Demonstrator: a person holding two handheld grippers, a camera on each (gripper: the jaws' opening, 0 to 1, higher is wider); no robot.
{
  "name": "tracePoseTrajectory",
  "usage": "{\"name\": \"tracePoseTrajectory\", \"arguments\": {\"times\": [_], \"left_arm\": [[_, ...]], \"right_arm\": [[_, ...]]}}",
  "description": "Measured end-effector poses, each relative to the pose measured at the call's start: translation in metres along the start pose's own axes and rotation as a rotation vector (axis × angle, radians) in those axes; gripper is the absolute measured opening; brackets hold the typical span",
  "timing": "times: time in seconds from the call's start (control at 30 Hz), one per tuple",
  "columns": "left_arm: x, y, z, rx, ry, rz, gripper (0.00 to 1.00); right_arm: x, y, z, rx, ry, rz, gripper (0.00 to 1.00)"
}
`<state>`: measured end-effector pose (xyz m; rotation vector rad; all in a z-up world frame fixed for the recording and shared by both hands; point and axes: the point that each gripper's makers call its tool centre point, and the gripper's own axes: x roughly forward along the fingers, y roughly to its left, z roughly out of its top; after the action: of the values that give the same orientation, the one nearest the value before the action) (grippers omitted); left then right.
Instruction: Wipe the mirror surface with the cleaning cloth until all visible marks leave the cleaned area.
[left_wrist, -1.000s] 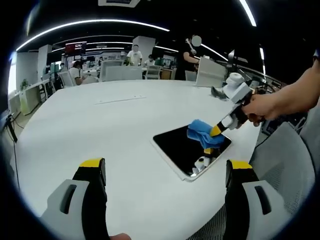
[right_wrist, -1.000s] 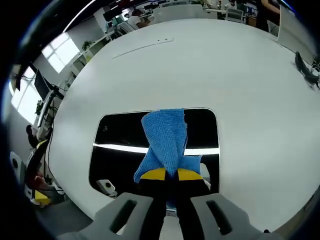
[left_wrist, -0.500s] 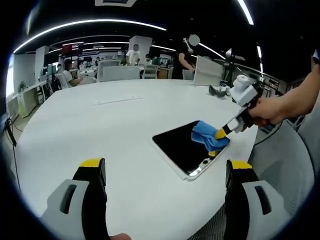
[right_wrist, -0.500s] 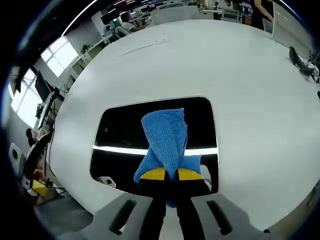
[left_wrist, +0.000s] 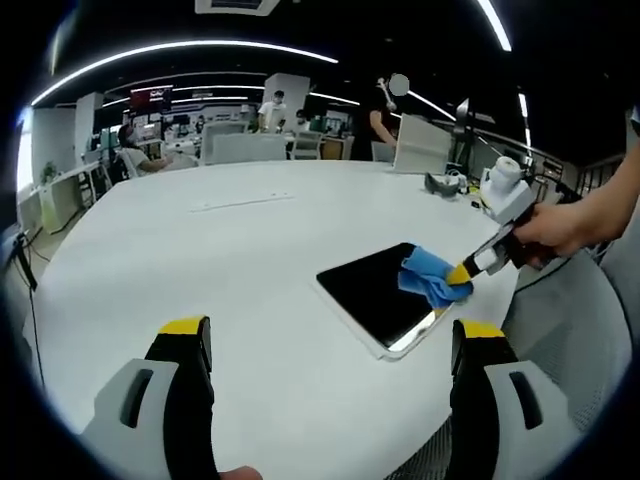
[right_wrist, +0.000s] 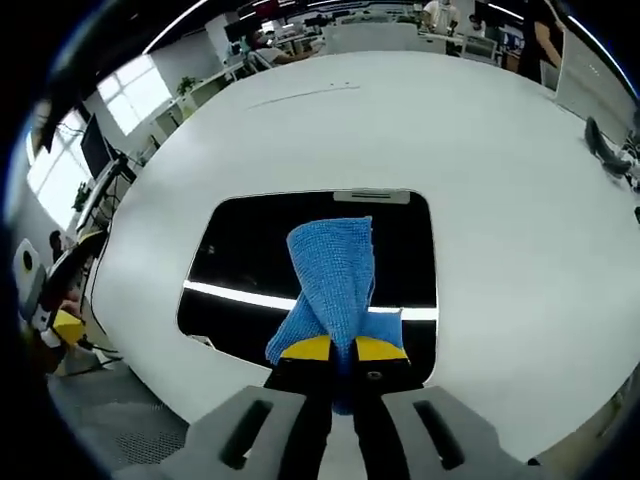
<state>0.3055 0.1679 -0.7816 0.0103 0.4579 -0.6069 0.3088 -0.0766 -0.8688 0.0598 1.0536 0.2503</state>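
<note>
A flat rectangular mirror (left_wrist: 375, 293) (right_wrist: 250, 270) with a white frame lies near the edge of the white round table (left_wrist: 200, 260), its glass reflecting the dark ceiling and a light strip. My right gripper (right_wrist: 343, 349) (left_wrist: 461, 272) is shut on a blue cleaning cloth (right_wrist: 335, 280) (left_wrist: 428, 277), which is draped over the mirror's near right part. A hand holds that gripper at the right of the left gripper view. My left gripper (left_wrist: 330, 345) is open and held above the table, short of the mirror, nothing between its yellow-tipped fingers (left_wrist: 184, 328).
A dark object (right_wrist: 610, 135) lies on the table beyond the mirror. A thin strip (left_wrist: 240, 200) lies mid-table. Desks, chairs and people fill the office behind. The table edge runs just beside the mirror, with a grey chair (left_wrist: 575, 330) past it.
The right gripper and cloth have slid across the mirror toward its edge nearest the hand. Both views have shifted slightly; the left gripper stays open.
</note>
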Motion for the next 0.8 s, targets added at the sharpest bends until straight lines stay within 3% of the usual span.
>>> {"name": "tracePoseTrajectory", "arguments": {"times": [0.2, 0.43, 0.53, 0.67, 0.8], "left_arm": [[-0.001, -0.002, -0.003, -0.013, -0.009, 0.008, 0.99], [-0.003, -0.003, -0.006, -0.02, -0.008, 0.013, 0.99], [-0.003, -0.002, -0.003, -0.026, -0.015, 0.02, 0.99], [-0.002, -0.002, -0.005, -0.028, -0.009, 0.019, 0.99], [0.002, -0.004, -0.003, -0.028, -0.014, 0.014, 0.99]], "right_arm": [[-0.001, 0.001, 0.0, -0.069, -0.051, 0.02, 0.0], [-0.005, 0.003, -0.008, -0.081, -0.03, 0.027, 0.0], [-0.007, 0.007, -0.014, -0.032, -0.026, 0.068, 0.0], [-0.01, 0.006, -0.016, -0.018, -0.025, 0.073, 0.0], [-0.01, 0.008, -0.019, -0.072, -0.024, 0.068, 0.0]]}}
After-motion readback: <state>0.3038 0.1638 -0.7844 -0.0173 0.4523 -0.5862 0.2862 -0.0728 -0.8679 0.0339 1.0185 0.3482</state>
